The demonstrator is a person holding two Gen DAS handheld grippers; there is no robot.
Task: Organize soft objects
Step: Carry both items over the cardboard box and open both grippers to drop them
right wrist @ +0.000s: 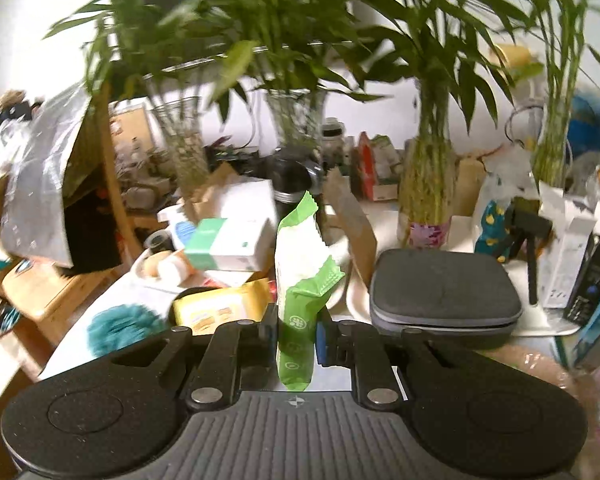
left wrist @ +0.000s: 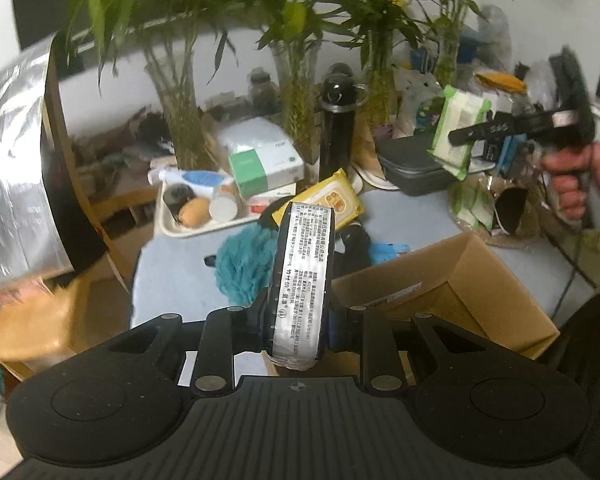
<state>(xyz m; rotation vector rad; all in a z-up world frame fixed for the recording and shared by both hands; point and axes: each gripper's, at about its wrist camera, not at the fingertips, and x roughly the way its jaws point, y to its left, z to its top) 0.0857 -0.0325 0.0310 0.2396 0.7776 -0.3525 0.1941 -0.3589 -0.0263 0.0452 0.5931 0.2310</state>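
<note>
A: What's the biggest thing here, and where is there room around it?

B: The table (left wrist: 188, 280), pale blue-grey. Its left edge drops to the floor, and the near-left part of the top is bare. On the table's near-right part stands an open cardboard box (left wrist: 460, 292) with its flaps up.

A: And further back on the table?

B: Crowded. Glass vases of bamboo (left wrist: 184, 120) line the far edge. A grey zip case (right wrist: 444, 292) sits on the right, a cream tray (left wrist: 180, 228) of small things on the left.

A: The soft things?

B: A teal fluffy ball (left wrist: 240, 264) lies on the table's middle, just left of the box. A yellow wipes pack (left wrist: 324, 200) lies just behind it.

A: The tongs?

B: The left gripper (left wrist: 300, 320) stands narrow, clamped on a silver-and-black printed pack (left wrist: 302, 276), raised above the table with the box edge just to its right. The right gripper (right wrist: 298, 332), jaws narrow, pinches a green-and-white wipes pack (right wrist: 300, 272) upright, high over the table's right side. A hand (left wrist: 580, 184) holds its grip.
</note>
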